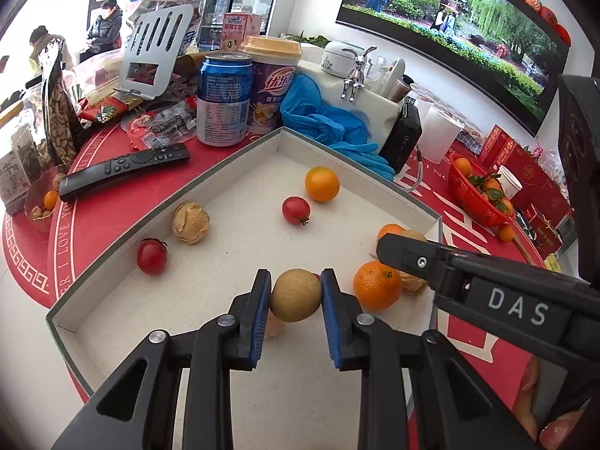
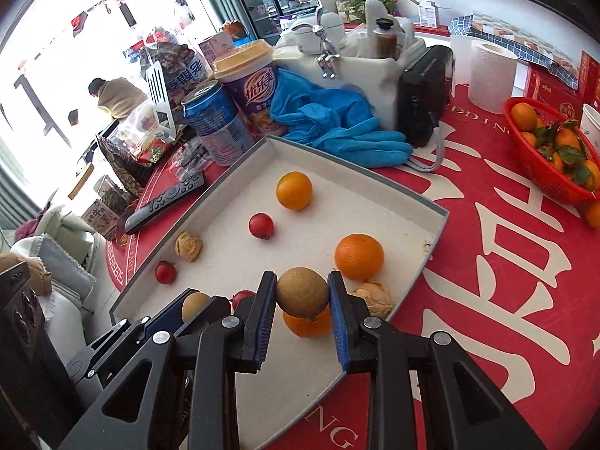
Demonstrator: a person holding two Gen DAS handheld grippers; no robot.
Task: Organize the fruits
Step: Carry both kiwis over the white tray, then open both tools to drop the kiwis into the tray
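- Shallow grey cardboard tray: matt, with a grainy off-white floor.
- Round brown fruit over the tray: dull, finely rough skin.
- Small red tomato mid-tray: smooth, glossy.
- Blue cloth behind the tray: soft, creased.
- Blue metal can behind the tray's far corner: shiny.
- Black plastic remote left of the tray: satin.

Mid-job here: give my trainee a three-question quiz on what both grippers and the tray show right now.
1. True or false: both grippers are empty.
2. What colour are the pads gripping each fruit?
3. Which lies outside the tray? A) cherry tomato B) remote C) orange

Key:
1. False: the left gripper and the right gripper each hold a brown round fruit.
2. Blue.
3. B, the remote.
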